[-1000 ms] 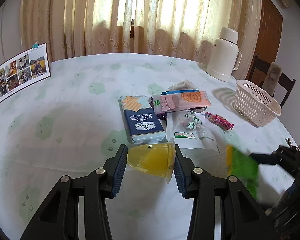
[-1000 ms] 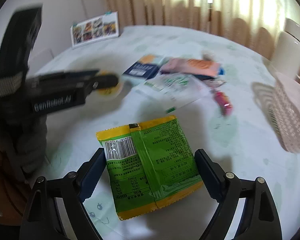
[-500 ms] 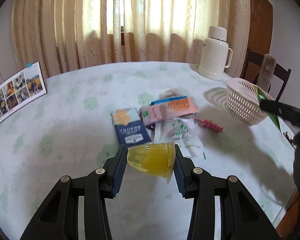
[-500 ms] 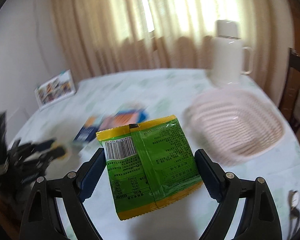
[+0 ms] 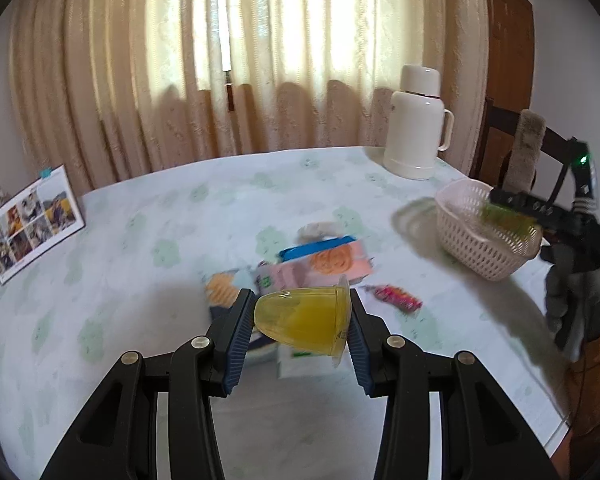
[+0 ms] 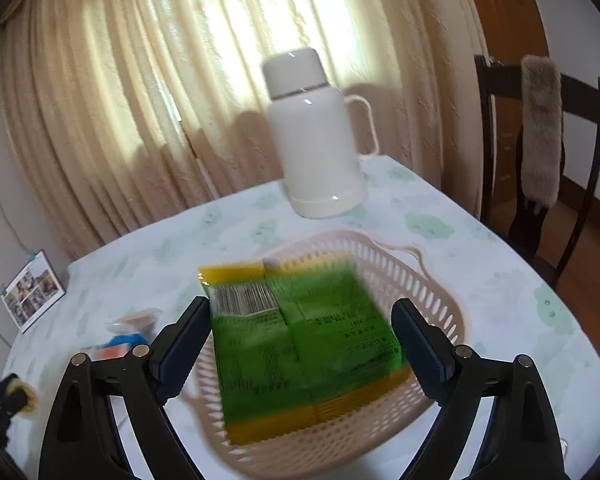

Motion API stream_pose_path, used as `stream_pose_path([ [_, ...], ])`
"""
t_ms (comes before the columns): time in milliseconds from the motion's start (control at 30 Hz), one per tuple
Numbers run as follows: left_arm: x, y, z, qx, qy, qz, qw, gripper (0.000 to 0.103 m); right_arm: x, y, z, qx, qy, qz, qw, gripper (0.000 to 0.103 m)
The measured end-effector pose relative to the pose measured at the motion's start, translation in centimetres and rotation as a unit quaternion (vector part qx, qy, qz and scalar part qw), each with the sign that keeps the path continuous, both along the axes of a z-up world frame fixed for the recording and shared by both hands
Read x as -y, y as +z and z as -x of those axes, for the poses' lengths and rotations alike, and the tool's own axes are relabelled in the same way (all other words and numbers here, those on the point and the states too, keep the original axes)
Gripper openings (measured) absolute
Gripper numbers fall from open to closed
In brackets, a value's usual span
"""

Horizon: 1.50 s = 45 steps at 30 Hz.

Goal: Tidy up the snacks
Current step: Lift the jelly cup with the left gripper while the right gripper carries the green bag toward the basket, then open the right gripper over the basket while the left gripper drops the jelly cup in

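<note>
Snacks are lying in a loose heap near the middle of the round table (image 5: 140,264) covered with a pale green-patterned cloth: a pink-and-orange flat packet (image 5: 328,260), a small red wrapped sweet (image 5: 398,298) beside it toward the right edge. A white insulated jug with a handle (image 6: 316,136) is standing at the far edge in front of the cream curtains. A pale pink perforated plastic basket (image 6: 432,292) is sitting near the right edge. A green and yellow foil snack packet (image 6: 300,344), blurred, is hanging over the basket between the pads of the right gripper (image 6: 300,348); its jaws are opening, and the packet is no longer touching the right pad, with a gap showing there. The left gripper (image 5: 296,326) is clamping a clear plastic cup of yellow jelly (image 5: 304,320) on its side, above the heap. A photo card held by clips (image 5: 32,222) is standing at the left edge.
</note>
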<state>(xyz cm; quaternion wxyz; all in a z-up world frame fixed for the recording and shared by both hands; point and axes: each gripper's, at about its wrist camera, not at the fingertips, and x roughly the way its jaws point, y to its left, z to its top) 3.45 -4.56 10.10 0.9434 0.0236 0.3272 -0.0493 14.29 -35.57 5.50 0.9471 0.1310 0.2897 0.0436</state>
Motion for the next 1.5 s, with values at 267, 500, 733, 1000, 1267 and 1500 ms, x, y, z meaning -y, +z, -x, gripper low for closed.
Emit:
stream_pose_path([
  [267,5.1,1.9,-2.9,0.005,-0.043,-0.013,0.999,0.04,1.0,0.3,1.7,0.038,-0.006,-0.025,0.999,0.093],
  [500,11.1,2.0,-6.1,-0.003,-0.092,-0.019,0.9955,0.04,4.1,0.9,3.7,0.065,-0.068,-0.071,0.993,0.094],
  [733,16.5,1.6,-9.4,-0.026,-0.142,-0.001,0.9895,0.04,6.5,0.8,4.9,0.069,-0.141,-0.09,0.983,0.094],
  [1000,20.6,0.3,-12.0,-0.051,-0.169,0.005,0.9842,0.051,7.7,0.6,5.2,0.061,-0.164,-0.104,0.979,0.094],
  [1267,19.1,0.3,-12.8,-0.048,-0.142,0.028,0.9884,0.079,7.5,0.6,5.2,0.059,-0.155,-0.104,0.981,0.094],
  [1500,15.6,1.3,-12.0,-0.025,-0.1,0.021,0.9944,0.079,6.3,1.1,5.6,0.086,-0.13,-0.095,0.983,0.094],
])
